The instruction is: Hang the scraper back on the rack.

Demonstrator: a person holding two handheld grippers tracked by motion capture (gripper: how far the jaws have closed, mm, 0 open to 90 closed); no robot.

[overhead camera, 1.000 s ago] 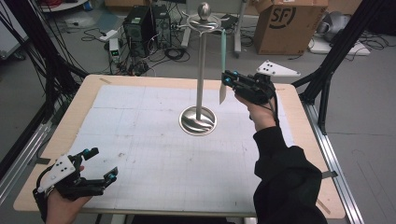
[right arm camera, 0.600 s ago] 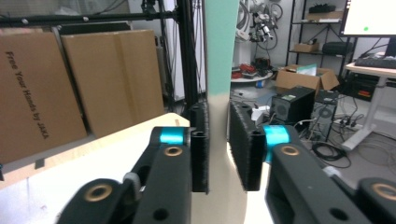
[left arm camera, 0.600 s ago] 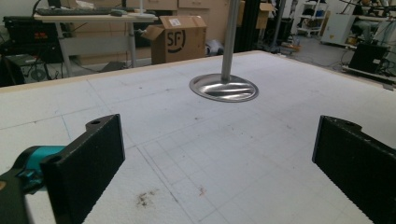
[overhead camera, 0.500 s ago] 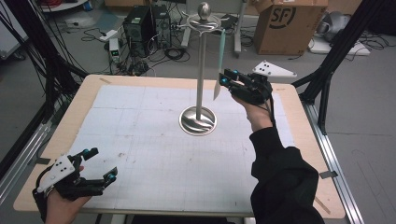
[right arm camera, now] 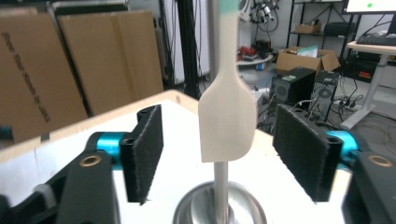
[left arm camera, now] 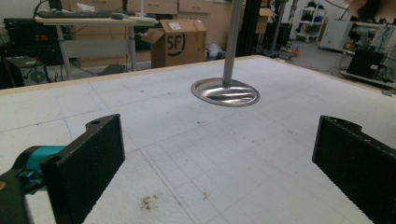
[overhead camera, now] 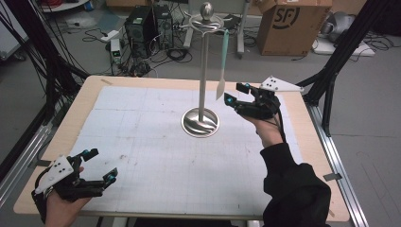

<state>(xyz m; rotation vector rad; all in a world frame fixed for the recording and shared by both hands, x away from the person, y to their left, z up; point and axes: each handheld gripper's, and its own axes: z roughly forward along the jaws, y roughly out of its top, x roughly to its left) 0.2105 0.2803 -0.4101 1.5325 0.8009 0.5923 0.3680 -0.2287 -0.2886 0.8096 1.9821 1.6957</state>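
Observation:
A metal stand (overhead camera: 202,71) with a round base (overhead camera: 200,122) rises from the middle of the white mat. A spatula (overhead camera: 222,61) with a teal handle and a pale blade hangs from the stand's top ring. My right gripper (overhead camera: 235,93) is open, held in the air just right of the blade's lower end. In the right gripper view the blade (right arm camera: 227,119) hangs between the two black jaws without touching either, the stand's pole (right arm camera: 220,189) behind it. My left gripper (overhead camera: 101,164) rests open at the table's near left corner, facing the base (left arm camera: 225,91).
The wooden table (overhead camera: 302,124) carries a white gridded mat (overhead camera: 142,137). A cardboard box (overhead camera: 288,23), computers (overhead camera: 142,23) and cables lie on the floor beyond the far edge. Black frame posts (overhead camera: 335,61) stand at the right side.
My right gripper has moved left toward the hanging spatula, and its jaws now flank the blade. The left gripper has stayed still.

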